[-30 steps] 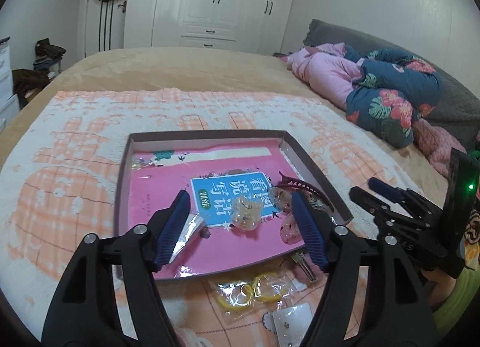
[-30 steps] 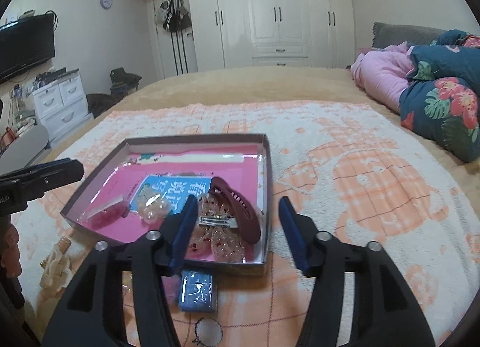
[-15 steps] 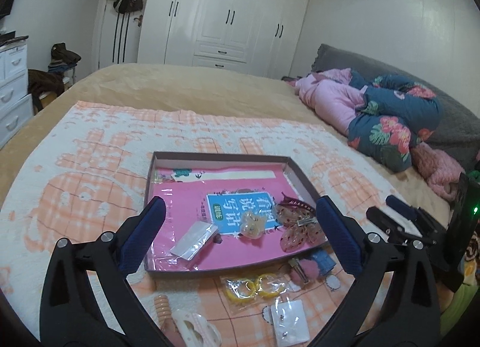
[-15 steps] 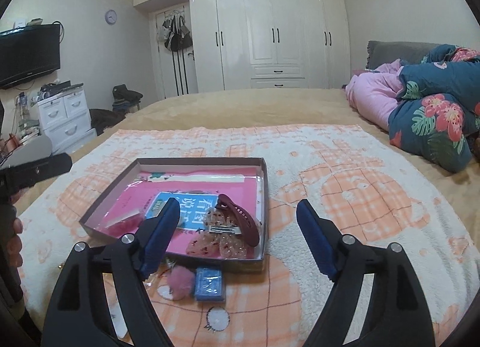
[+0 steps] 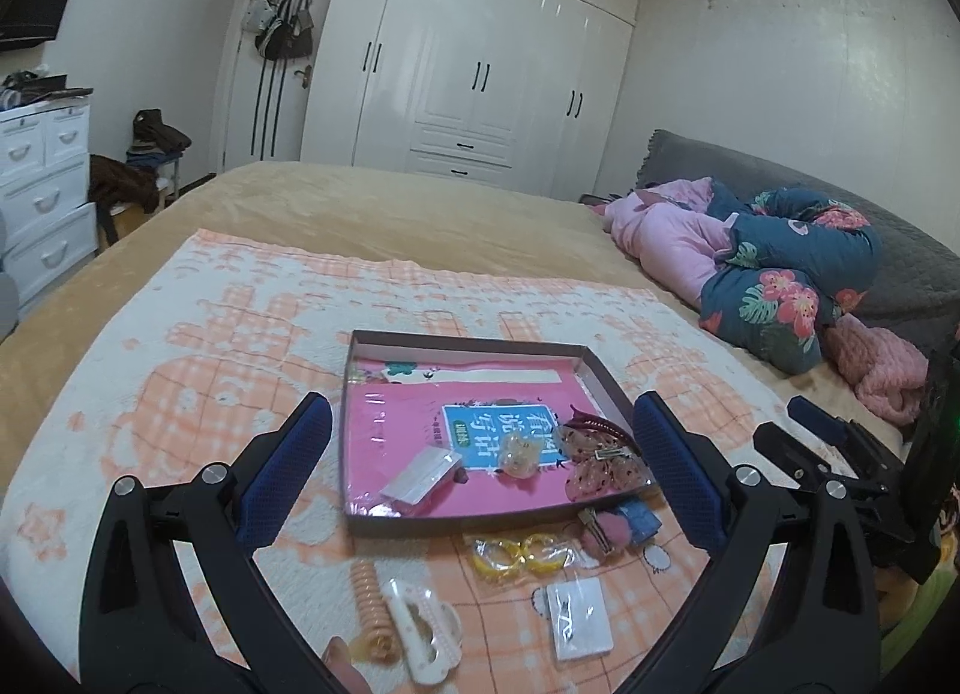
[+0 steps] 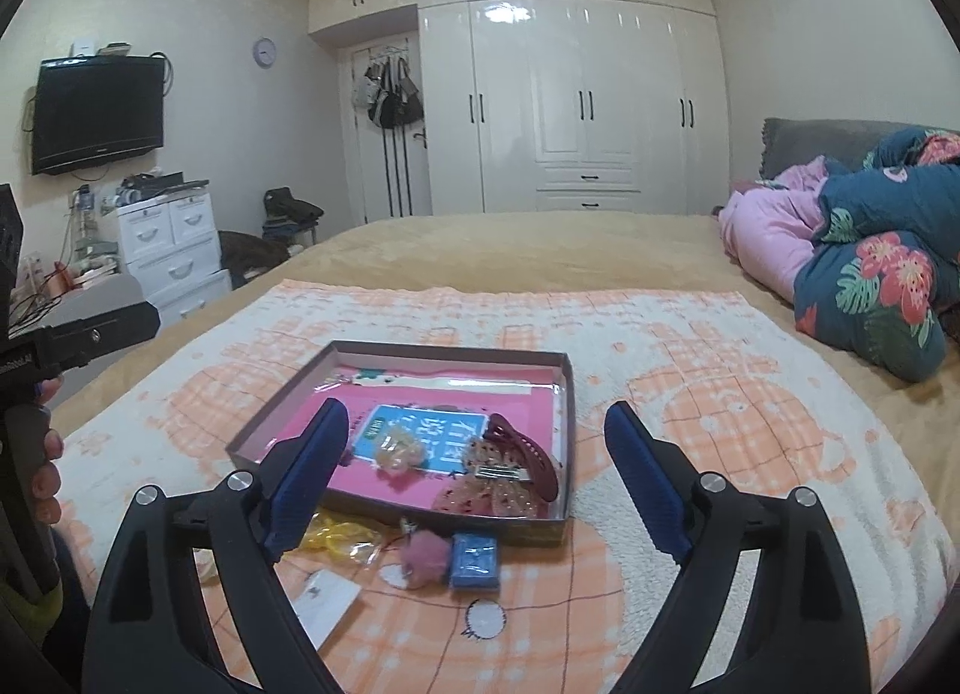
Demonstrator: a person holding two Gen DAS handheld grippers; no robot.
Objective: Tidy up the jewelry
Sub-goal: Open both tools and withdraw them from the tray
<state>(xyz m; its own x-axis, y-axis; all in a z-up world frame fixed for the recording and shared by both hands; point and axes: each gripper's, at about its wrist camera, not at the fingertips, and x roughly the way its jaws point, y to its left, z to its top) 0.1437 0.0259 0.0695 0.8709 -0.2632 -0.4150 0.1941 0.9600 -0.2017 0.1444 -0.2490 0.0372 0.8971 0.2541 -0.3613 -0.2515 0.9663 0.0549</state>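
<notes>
The bed [image 6: 510, 250] fills the room, a peach-and-white blanket [image 6: 690, 394] spread over its near end, and on that sits a shallow box [image 5: 600, 376] already holding a dark red claw clip [image 6: 528, 448], spotted hair clips [image 5: 594, 469], a clear bauble [image 5: 519, 454] and a white packet [image 5: 423, 475]. The jewelry not yet sorted lies on the blanket just in front of the box's near wall: yellow rings in a bag [image 5: 519, 553], a pink pompom [image 6: 426, 556], a blue packet [image 6: 475, 561], a white card [image 5: 579, 616], a white clip [image 5: 420, 628] and a coil tie [image 5: 369, 592]. Both grippers hang above this row, the left gripper [image 5: 480, 472] and the right gripper [image 6: 474, 472] each with jaws wide apart and empty. I'd say the next pick should come straight down on one small piece, pressing lightly into the soft blanket, then lift clear over the box wall before letting go. There's plenty of open blanket to the right; the two grippers are close, so one should move at a time.
</notes>
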